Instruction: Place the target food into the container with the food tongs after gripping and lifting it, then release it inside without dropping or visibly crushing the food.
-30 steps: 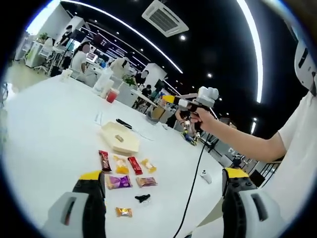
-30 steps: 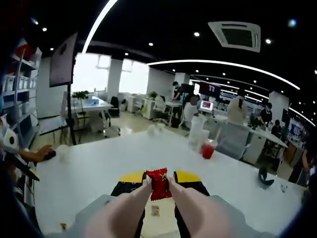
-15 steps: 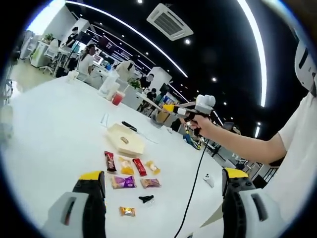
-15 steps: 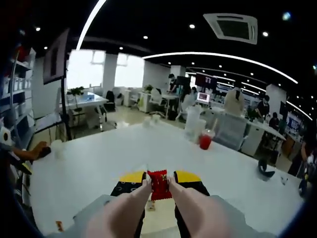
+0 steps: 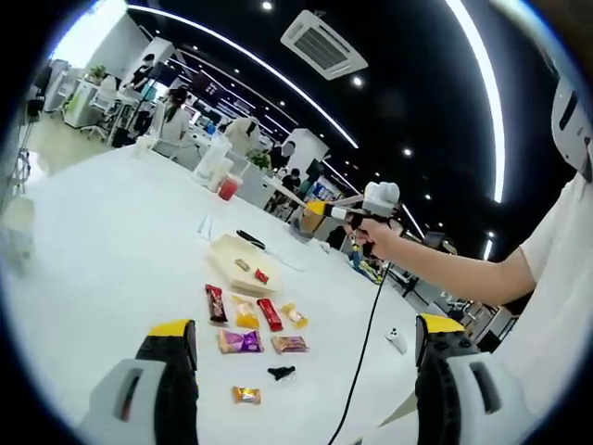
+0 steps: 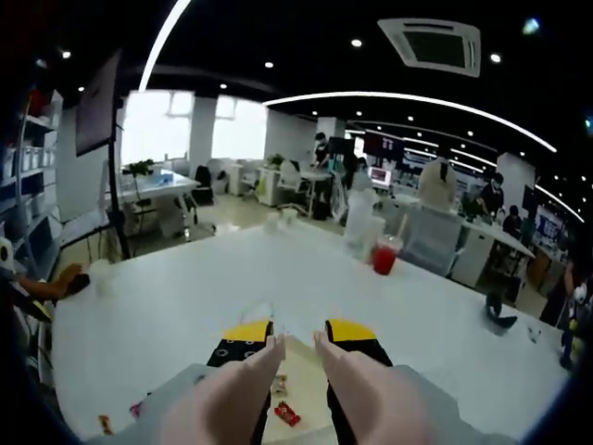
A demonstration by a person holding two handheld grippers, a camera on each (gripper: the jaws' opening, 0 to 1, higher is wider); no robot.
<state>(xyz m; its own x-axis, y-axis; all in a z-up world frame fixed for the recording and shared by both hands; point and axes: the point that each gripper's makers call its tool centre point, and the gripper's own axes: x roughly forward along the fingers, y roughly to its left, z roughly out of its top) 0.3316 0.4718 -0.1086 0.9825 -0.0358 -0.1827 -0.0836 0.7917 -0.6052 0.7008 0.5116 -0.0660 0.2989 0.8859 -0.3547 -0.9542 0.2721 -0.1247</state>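
no text, brand, number or sign reading clearly anywhere. printing on the snack wrappers (image 5: 243,341) lying on the white table (image 5: 111,241) staying too small and blurred to make out; screens (image 6: 382,172) in the office background glowing, but showing nothing legible.

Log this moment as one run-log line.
right hand-held gripper: open, tongs empty | red candy: lying in container | left hand-held gripper: open, idle
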